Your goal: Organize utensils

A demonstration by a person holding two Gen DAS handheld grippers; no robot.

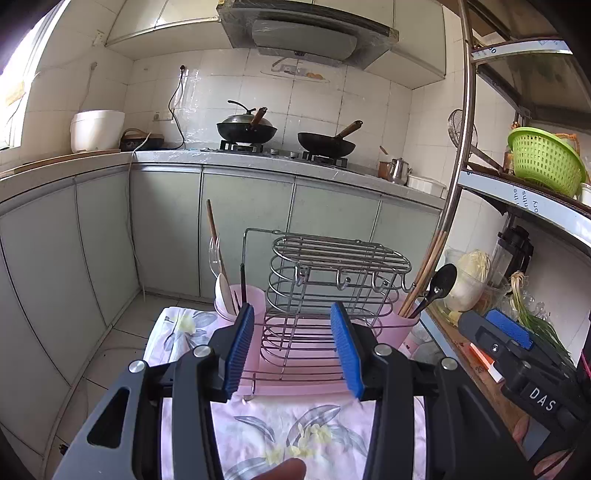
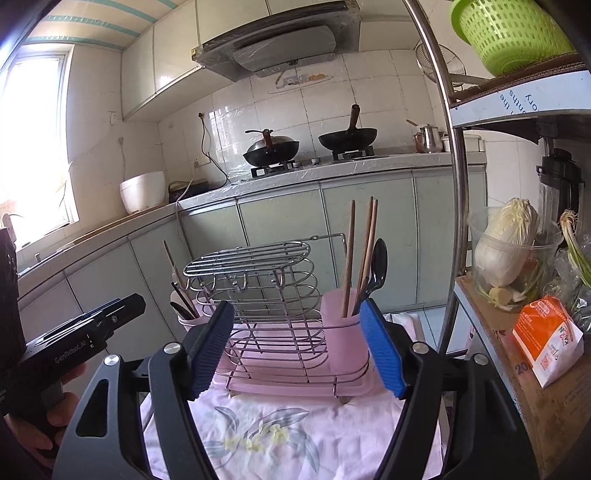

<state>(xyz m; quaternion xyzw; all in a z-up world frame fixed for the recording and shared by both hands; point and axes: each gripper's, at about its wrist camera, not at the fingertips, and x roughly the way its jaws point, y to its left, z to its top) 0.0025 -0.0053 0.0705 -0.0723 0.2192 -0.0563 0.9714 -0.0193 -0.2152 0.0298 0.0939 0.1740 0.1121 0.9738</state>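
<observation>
A wire dish rack (image 1: 332, 280) stands on a pink tray (image 1: 295, 387) over a floral cloth. At the rack's left end, a pink cup (image 1: 240, 299) holds a white spoon, a clear utensil and a wooden stick. The pink cup at its right end (image 2: 343, 328) holds wooden chopsticks (image 2: 365, 251) and a black spoon (image 2: 379, 262). My left gripper (image 1: 295, 347) is open just short of the rack, nothing between its blue pads. My right gripper (image 2: 295, 347) is also open and empty, in front of the rack near the right cup. Each gripper shows at the other view's edge.
A shelf unit with a metal pole (image 2: 454, 221) stands close on the right. It carries a cabbage in a clear tub (image 2: 506, 251), an orange packet (image 2: 546, 339) and a green basket (image 2: 509, 33). Cabinets and a counter with two woks (image 1: 247, 127) lie beyond.
</observation>
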